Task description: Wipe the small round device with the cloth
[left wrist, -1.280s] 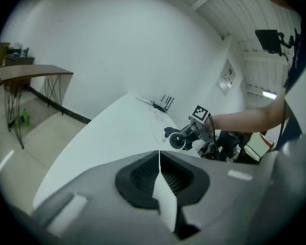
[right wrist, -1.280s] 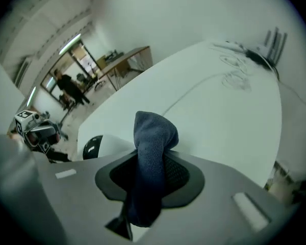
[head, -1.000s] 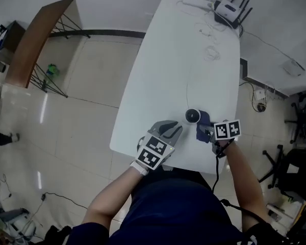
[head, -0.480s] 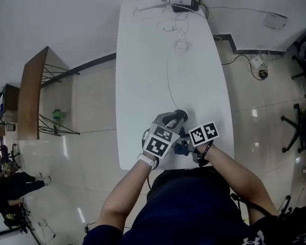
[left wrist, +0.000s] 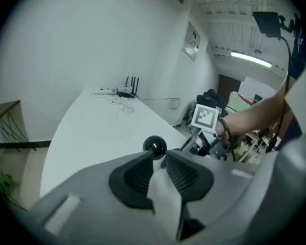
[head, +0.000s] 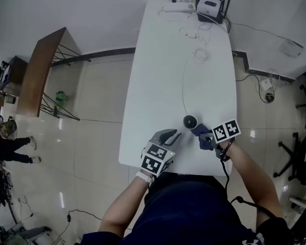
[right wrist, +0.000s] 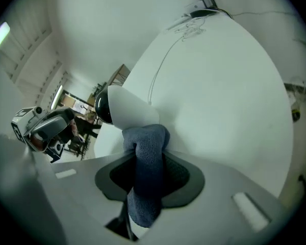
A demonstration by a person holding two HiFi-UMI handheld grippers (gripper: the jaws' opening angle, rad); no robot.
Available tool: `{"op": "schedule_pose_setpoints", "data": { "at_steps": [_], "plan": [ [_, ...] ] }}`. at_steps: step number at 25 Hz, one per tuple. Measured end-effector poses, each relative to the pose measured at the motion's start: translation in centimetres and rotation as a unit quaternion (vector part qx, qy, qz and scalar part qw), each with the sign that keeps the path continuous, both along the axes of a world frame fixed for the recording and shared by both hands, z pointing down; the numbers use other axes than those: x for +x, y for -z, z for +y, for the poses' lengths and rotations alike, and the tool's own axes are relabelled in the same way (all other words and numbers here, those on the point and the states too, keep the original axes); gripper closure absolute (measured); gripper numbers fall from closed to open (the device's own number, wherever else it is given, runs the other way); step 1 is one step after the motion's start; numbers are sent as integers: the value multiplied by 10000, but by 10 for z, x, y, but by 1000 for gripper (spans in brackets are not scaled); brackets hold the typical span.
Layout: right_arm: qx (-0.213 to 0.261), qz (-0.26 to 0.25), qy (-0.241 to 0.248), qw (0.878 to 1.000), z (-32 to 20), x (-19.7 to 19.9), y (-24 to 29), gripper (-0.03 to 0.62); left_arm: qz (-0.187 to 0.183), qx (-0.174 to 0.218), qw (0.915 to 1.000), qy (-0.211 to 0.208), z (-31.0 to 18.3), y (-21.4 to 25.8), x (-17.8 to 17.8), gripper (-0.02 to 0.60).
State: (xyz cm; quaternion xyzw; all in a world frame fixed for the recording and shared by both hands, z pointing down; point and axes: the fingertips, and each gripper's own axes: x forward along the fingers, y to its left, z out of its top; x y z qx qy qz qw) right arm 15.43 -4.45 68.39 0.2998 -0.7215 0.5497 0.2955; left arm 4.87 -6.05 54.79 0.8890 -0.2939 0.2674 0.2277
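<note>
Left gripper fills foreground – grey jaws with black ribbed pads, standing apart, narrow pale gap between. Small round device, glossy black, just past jaw tips on white table. Thin cable runs up table toward router with upright antennas at far end. Right of device: right gripper, marker cube on top – bare forearm behind it. Framed picture on wall, strip light on ceiling.

The cloth is seen as a nubbly, matt weave. The small round device is finished in smooth white plastic — its face glossy black. The bench is surfaced smooth and matt; the floor is polished tile.
</note>
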Motion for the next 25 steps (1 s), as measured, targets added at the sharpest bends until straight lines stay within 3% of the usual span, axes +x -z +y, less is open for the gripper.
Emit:
{"op": "schedule_pose_setpoints", "data": {
  "at_steps": [4, 7, 11, 14, 19, 25],
  "plan": [
    [376, 613, 784, 9943, -26, 30, -12, 484, 45, -207, 9973, 704, 24, -10, -37, 503],
    [563, 918, 1096, 9881, -52, 52, -24, 484, -47, -323, 9912, 1280, 37, -22, -63, 503],
    [872, 1144, 850, 9859, -102, 67, -13, 484, -18, -466, 9813, 1868, 44, -32, -86, 505],
    [936, 1046, 819, 9867, -123, 58, -16, 484, 41, -506, 9755, 2140, 59, -30, -102, 505],
    [967, 964, 1126, 9842, -123, 40, -27, 484, 95, -512, 9721, 2286, 79, -31, -109, 505],
    [821, 670, 1122, 9880, -67, 28, -23, 484, 320, -589, 9762, 2064, 82, -40, -85, 505]
  ]
}}
